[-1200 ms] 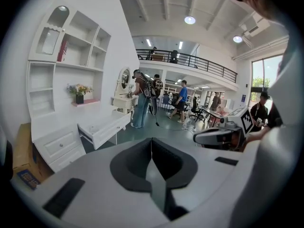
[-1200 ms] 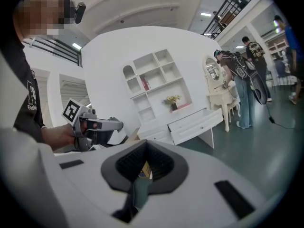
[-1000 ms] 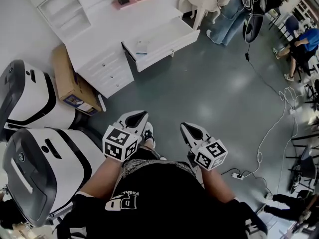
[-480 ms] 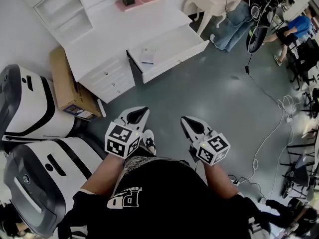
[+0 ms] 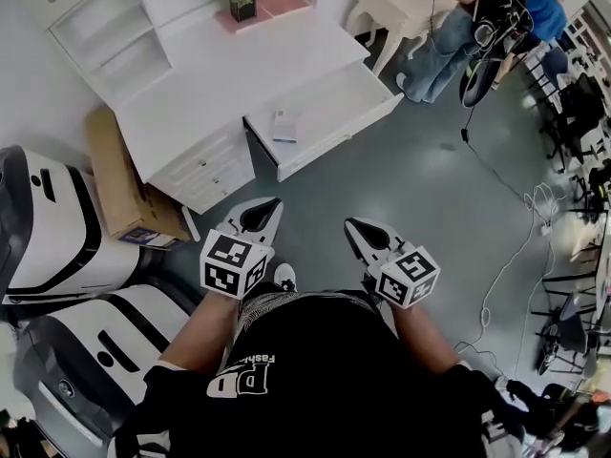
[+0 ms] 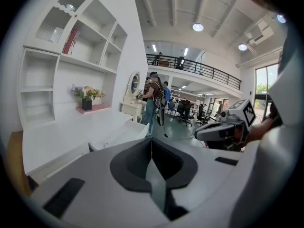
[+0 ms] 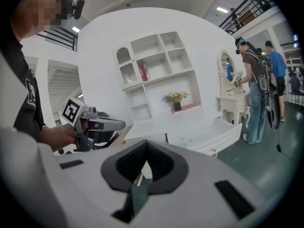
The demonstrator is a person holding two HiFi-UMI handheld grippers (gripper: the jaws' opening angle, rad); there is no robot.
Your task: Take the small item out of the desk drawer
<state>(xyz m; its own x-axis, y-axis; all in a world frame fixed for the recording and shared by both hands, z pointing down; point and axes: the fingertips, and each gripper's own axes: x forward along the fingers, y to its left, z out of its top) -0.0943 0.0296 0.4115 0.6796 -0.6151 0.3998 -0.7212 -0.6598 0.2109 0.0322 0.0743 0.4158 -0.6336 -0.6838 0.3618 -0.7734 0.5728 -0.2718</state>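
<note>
Head view: you are holding the left gripper [image 5: 270, 205] and the right gripper [image 5: 352, 224] side by side, both with jaws pressed together, gripping nothing. The small flat pale rectangular item [image 5: 284, 125] is lying in the open white desk drawer [image 5: 339, 134], well ahead of both grippers, nearer the left.

White desk [image 5: 220, 74], drawer [image 5: 339, 108] pulled open; small item [image 5: 284, 125] lies inside; flower pot [image 5: 242, 8] on pink mat [image 5: 286, 3].
</note>
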